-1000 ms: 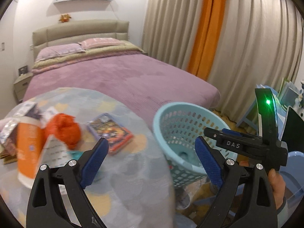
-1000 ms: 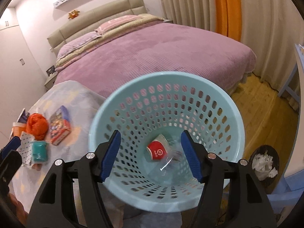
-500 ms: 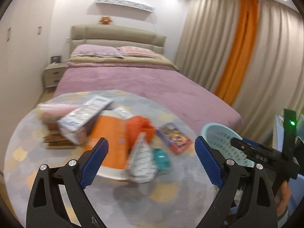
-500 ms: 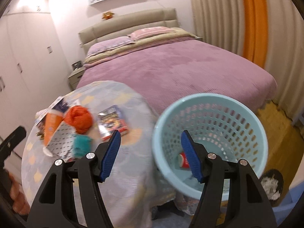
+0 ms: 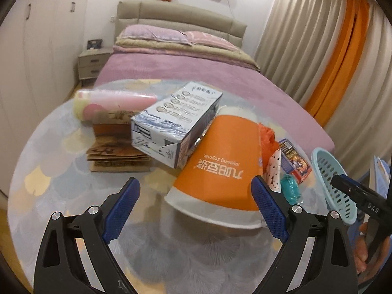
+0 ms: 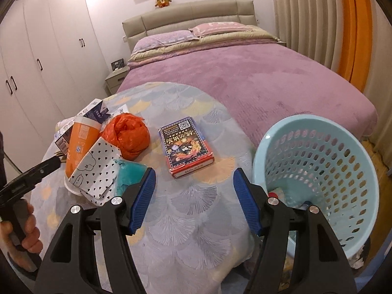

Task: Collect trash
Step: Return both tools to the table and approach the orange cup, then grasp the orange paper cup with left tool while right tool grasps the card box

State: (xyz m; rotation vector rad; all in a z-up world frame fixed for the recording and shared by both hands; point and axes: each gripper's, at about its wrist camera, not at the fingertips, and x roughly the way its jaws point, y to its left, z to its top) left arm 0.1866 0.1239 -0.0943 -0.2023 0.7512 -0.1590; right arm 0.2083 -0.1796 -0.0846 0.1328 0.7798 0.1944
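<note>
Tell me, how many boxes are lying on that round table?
3: a blue-and-white carton leaning on the orange cup, a heart-patterned box in front of that cup, and a dark card box lying alone mid-table. The clutter may hide others.
</note>
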